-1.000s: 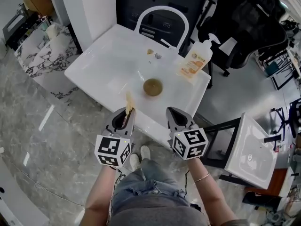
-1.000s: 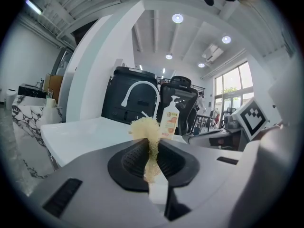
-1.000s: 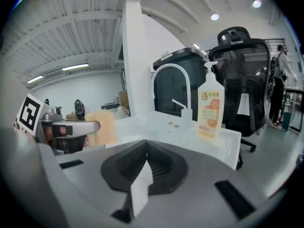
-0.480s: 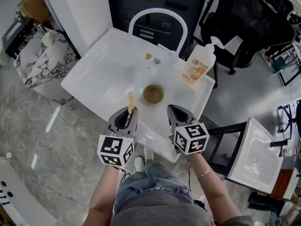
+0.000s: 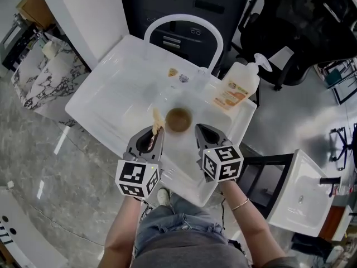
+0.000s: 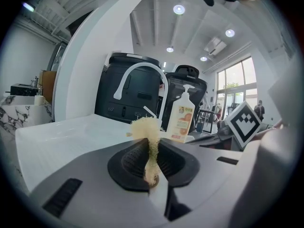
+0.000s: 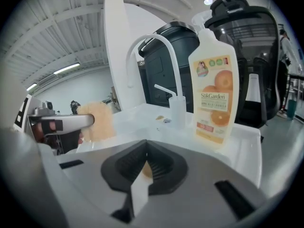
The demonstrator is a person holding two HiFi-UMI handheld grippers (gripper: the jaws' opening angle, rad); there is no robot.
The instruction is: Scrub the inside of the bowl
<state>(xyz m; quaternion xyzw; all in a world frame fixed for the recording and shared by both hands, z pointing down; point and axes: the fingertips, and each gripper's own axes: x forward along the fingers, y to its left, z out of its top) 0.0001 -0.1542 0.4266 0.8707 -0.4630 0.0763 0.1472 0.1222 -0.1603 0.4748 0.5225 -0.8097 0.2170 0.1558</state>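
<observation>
Left claw (image 6: 152,148) clenches a tan fibrous scrubber (image 6: 147,127), its tuft sticking out past the tips. Right claw (image 7: 146,158) is closed, jaws together. The head view shows the brown bowl (image 5: 179,119) just ahead of both claws in the white sink (image 5: 111,91). The right gripper view shows the soap bottle (image 7: 213,99) with its orange label.

Open above bowl (image 5: 179,119); faucet (image 5: 184,17), soap bottle (image 5: 234,88) stand beyond.

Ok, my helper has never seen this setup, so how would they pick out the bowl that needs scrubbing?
Find the white sink under the arched faucet. Down in its basin sits the bowl. It is the only round brown thing there, unlike the tall orange-labelled soap bottle on the rim.
</observation>
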